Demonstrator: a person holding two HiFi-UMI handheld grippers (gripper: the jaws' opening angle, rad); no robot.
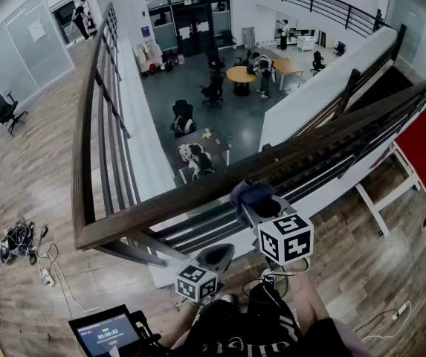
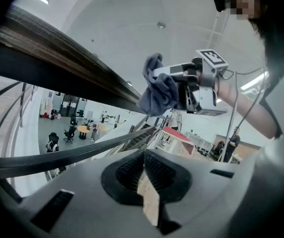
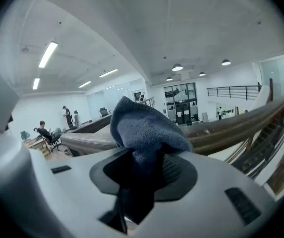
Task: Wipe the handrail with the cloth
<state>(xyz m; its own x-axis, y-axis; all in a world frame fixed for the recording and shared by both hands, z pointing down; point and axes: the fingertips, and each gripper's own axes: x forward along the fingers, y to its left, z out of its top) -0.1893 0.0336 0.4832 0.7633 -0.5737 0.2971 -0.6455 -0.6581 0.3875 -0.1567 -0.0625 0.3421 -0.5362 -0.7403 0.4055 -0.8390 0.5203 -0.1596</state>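
We should press the crumpled blue-grey cloth, pinched in our right gripper, firmly along the dark wooden handrail; our left gripper, lower centre, stands closed and empty.

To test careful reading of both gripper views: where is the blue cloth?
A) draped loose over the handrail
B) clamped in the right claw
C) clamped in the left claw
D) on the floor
B: the cloth sits pinched in the right claw; the left claw is shut, empty.

The top of the dark wooden handrail is unobstructed either side of the bunched blue-grey cloth. Passage beneath is barred by black metal rails.
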